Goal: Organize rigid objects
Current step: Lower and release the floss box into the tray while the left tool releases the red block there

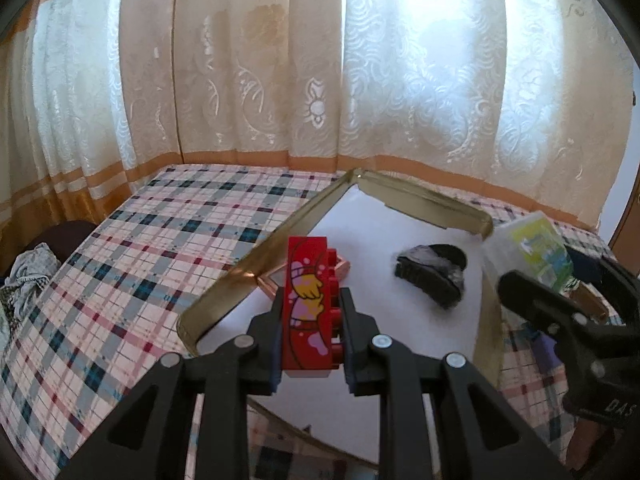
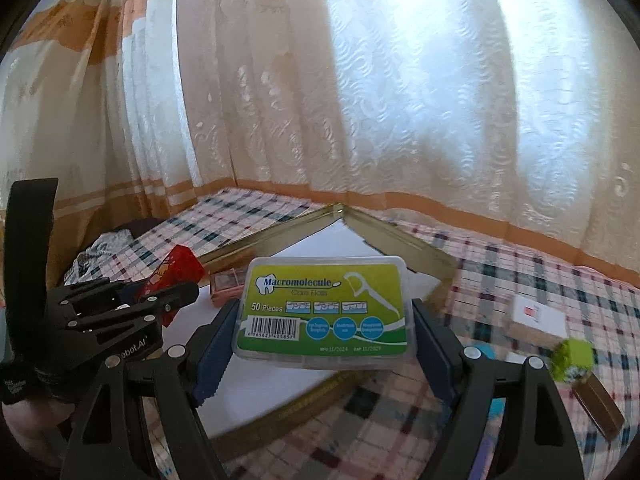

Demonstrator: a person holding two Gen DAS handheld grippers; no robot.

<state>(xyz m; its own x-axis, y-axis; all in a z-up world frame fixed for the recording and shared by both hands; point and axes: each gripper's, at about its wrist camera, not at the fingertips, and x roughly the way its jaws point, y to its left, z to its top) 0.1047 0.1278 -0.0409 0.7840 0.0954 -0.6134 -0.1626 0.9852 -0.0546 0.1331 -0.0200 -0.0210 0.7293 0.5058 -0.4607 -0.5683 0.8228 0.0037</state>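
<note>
Item: red toy brick (image 1: 310, 304), clamped upright in the left gripper (image 1: 310, 320), held above the gold-rimmed tray (image 1: 248, 264). Item: floss box (image 2: 326, 312), clamped across its width in the right gripper (image 2: 324, 340), over the tray's near edge. Already in the tray: black hair clip (image 1: 432, 276), small pink box (image 2: 227, 286). Handling: each piece is best lowered flat onto bare white floor, clear of neighbours, before being released.

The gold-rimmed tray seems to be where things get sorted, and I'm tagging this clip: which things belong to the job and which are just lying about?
In the job:
- red toy brick, clamped in the left tool
- floss pick box, clamped in the right tool
- tray
- black hair clip and copper box, lying in the tray

Lying about:
- checked bedspread
- curtains
- crumpled cloth
</note>
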